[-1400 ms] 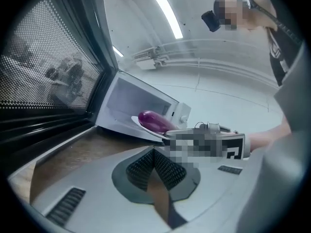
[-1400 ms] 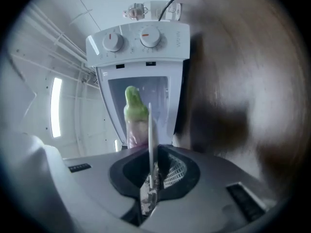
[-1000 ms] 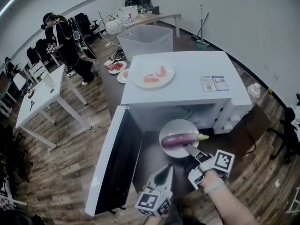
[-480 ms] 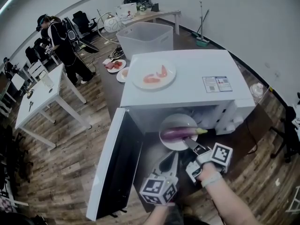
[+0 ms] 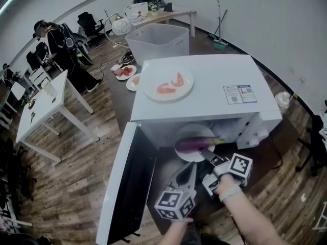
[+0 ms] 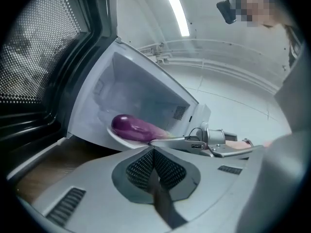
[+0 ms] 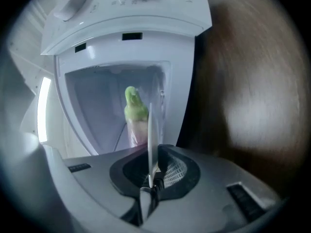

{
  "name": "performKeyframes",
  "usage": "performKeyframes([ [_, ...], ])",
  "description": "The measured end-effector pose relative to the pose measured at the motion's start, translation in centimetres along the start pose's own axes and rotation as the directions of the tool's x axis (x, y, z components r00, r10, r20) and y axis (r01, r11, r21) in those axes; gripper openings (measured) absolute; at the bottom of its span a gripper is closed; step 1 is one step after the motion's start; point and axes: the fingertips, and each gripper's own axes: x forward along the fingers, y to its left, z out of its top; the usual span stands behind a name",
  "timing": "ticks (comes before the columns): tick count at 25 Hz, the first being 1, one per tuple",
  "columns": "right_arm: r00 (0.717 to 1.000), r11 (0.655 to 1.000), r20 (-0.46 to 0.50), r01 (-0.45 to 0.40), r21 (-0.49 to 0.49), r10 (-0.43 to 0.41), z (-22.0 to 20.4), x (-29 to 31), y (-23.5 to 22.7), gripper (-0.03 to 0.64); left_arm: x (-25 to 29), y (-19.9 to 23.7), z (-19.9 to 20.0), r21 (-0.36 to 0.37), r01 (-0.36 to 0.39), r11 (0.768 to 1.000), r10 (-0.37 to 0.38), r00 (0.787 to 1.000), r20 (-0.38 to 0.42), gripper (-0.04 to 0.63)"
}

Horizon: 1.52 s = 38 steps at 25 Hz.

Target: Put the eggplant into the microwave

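Head view: the white microwave [image 5: 204, 93] fills the middle of the frame, with its door [image 5: 122, 188] swung open toward the lower left. The eggplant [image 5: 193, 145] lies on a white plate [image 5: 188, 131] right at the mouth of the cavity. The far part of the plate is under the roof, and the near part appears to hang out in front. The right hand-held gripper [image 5: 205, 154] pinches the plate's near rim. The left hand-held gripper [image 5: 190, 168] hovers just beside it, touching nothing.

Left gripper view: its 2 jaws are pressed together with nothing between them. Beyond them, the eggplant and plate sit at the cavity's threshold.

Right gripper view: the jaws clamp the thin plate edge, and the eggplant's green stem end points toward the camera.

Judged from this, the carry is nearly done — what is left is to slide the plate fully in, let go, and likely close the door.
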Motion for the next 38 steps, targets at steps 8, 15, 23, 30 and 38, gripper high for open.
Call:
performKeyframes([
  [8,1.0,1.0,0.012,-0.009,0.009,0.009,1.0,1.3,0.1,0.023,1.5,0.9,0.1,-0.029,-0.001,1.0,0.001,1.0,0.0,0.0],
  [15,1.0,0.999,0.006,-0.001,-0.052,0.001,1.6,1.8,0.4,0.032,2.3,1.3,0.4,-0.051,0.0,0.999,0.001,1.0,0.013,0.0],
  [23,0.997,0.988,-0.063,-0.056,-0.143,0.047,0.8,1.8,1.6,0.083,3.4,1.5,0.7,-0.075,-0.003,0.997,0.004,1.0,0.019,0.0],
  [30,0.989,0.956,-0.119,-0.114,-0.269,0.085,-0.2,0.4,2.8,0.129,4.1,1.8,0.8,-0.088,-0.006,0.996,0.008,1.0,0.021,0.0],
  [38,0.988,0.632,-0.014,0.089,-0.77,-0.156,0.6,-1.9,1.1,0.005,4.3,2.4,1.1,-0.102,-0.017,0.995,0.02,1.0,0.022,0.0],
])
